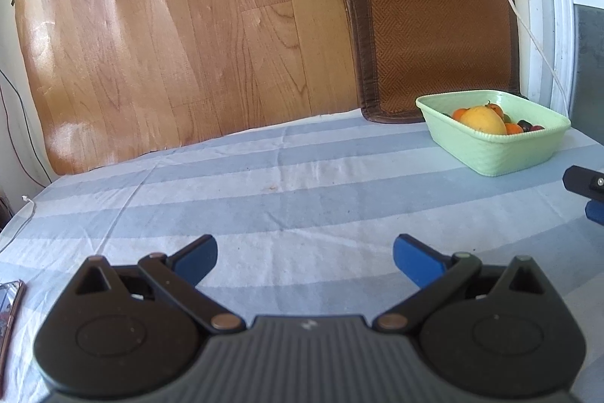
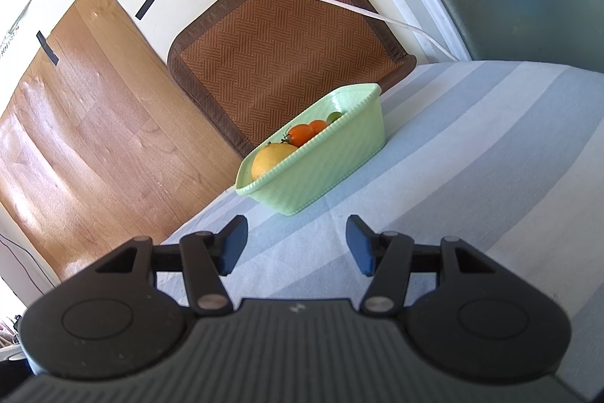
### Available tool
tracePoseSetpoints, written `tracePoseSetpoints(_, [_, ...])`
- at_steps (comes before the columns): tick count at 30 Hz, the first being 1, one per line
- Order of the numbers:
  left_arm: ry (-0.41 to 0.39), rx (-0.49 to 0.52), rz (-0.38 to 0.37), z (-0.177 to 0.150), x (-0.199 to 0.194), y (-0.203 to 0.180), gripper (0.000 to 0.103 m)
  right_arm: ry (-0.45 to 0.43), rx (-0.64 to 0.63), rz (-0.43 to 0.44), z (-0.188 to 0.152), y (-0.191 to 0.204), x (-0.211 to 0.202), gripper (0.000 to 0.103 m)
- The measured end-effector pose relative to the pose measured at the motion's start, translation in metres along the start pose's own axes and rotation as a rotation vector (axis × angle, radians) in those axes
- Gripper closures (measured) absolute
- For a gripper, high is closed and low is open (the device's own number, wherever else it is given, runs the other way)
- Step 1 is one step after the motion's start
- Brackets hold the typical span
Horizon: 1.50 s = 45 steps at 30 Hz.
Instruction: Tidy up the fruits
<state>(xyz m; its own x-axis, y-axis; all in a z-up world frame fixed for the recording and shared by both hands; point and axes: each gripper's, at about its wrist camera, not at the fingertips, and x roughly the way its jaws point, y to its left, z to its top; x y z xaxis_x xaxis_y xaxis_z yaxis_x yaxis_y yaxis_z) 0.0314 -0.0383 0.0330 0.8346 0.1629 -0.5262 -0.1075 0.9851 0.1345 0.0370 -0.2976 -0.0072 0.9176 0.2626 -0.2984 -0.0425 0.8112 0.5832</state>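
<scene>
Plainly, the green basket [image 2: 321, 161] of fruit sits ahead on the striped counter [image 2: 472, 146], nearer the right gripper [image 2: 297, 244], seemingly long-side on; the left gripper [image 1: 305, 261] hangs back, both fingers open, empty.

In the left wrist view, the basket [image 1: 494, 153] stands on the table [image 1: 302, 176] at the right of the frame, toward the back edge. Fruits [image 1: 485, 119] lie inside it. Behind the basket a mat [image 1: 430, 33] leans against the wall; a board [image 1: 170, 44] leans to its left, filling the upper left. A phone [image 1: 9, 312] lies at the lower left edge of the table. The left claw [image 1: 305, 259] sits at the bottom centre, over bare table. The right claw [image 2: 297, 244] sits low in its own view, the basket just beyond it.
</scene>
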Motion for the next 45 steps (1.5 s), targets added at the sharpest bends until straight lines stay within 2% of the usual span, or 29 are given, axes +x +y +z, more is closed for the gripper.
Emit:
tracePoseSetpoints(19, [-0.033,-0.015,0.028,0.003,-0.004,0.003,0.000,-0.003,0.001,-0.002,-0.001,0.001,0.000,0.042])
tracePoseSetpoints(45, [0.038,0.031,0.014,-0.003,-0.002,-0.010,0.000,-0.003,0.002,-0.001,-0.001,0.000,-0.001,0.041])
